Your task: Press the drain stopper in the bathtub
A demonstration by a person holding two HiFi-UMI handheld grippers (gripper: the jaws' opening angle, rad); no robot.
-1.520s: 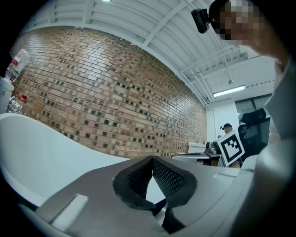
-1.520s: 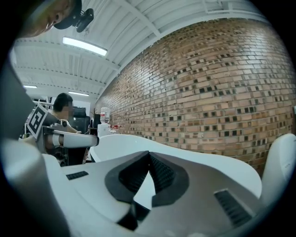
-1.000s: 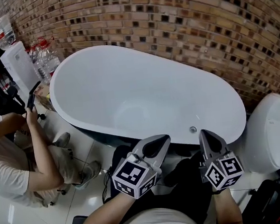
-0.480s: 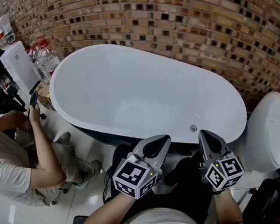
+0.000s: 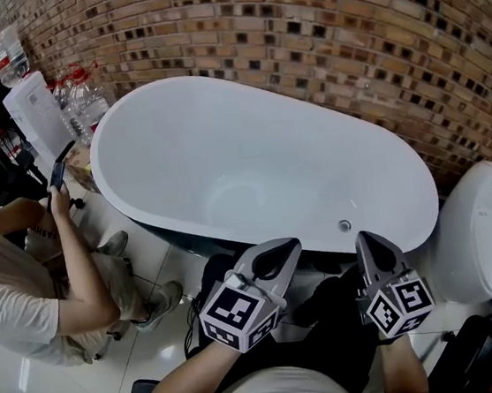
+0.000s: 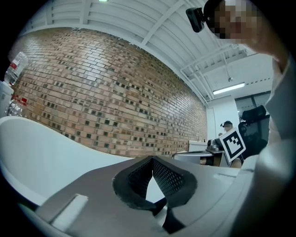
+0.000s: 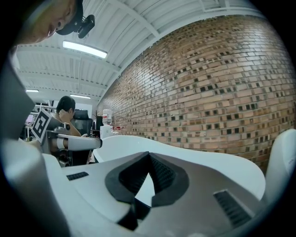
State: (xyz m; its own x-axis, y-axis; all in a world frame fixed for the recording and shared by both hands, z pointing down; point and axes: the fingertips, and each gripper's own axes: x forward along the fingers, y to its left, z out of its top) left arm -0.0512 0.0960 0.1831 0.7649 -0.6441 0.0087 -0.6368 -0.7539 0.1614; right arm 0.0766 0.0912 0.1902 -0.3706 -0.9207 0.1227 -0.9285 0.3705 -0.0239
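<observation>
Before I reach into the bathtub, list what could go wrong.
1. The small round metal fitting, likely the stopper, sits on the glossy curved inside of the bathtub; the shut jaws of the right gripper might skid off it.
2. The toilet stands close beside that gripper; a wide swing could knock it.
3. The left gripper, also shut and empty, hovers by the near rim and could bump it as you lean.

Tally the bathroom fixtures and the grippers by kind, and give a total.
Bathtub: 1
Toilet: 1
Grippers: 2 (left gripper, right gripper)
Total: 4
</observation>
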